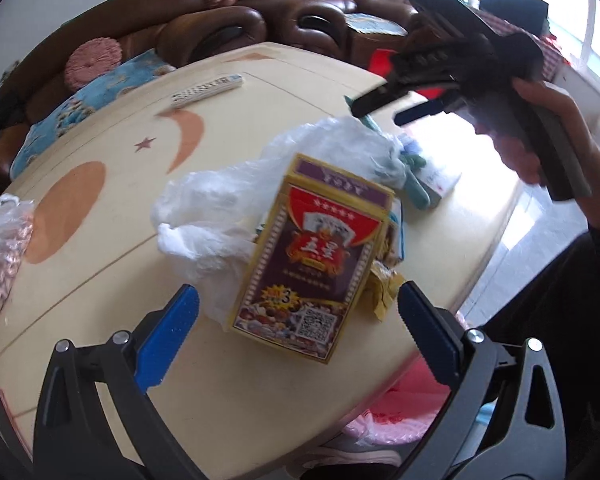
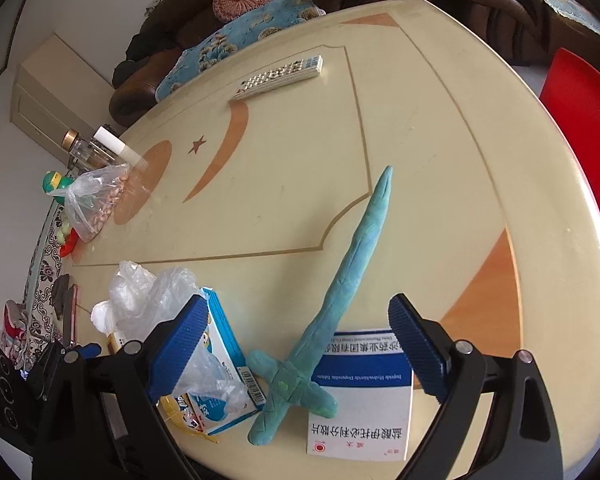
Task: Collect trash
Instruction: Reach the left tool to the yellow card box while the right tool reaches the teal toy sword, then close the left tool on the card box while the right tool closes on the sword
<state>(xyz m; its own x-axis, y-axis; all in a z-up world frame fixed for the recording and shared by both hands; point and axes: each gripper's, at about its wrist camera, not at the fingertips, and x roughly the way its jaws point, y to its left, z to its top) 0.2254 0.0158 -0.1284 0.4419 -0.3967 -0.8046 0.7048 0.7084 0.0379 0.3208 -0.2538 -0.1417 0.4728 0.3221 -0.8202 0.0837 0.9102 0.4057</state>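
In the left wrist view a maroon and gold playing-card box [image 1: 308, 260] lies on the cream table [image 1: 112, 216], on crumpled clear plastic [image 1: 216, 204] and a yellow wrapper [image 1: 384, 288]. My left gripper [image 1: 298, 328] is open, its blue pads either side of the box's near end. My right gripper [image 1: 388, 108] is open and empty above the pile's far side. In the right wrist view my right gripper [image 2: 296, 340] hovers open over a teal toy sword [image 2: 340, 300], a white and blue medicine box [image 2: 364, 396], a blue carton [image 2: 220, 360] and the plastic [image 2: 148, 296].
A remote control [image 2: 280, 76] lies far across the table [image 2: 440, 140]. A bag of nuts [image 2: 96, 200], bottles [image 2: 84, 148] and small toys stand at its left edge. A brown sofa [image 1: 220, 20] with cushions is behind. A red chair [image 2: 580, 128] is at the right.
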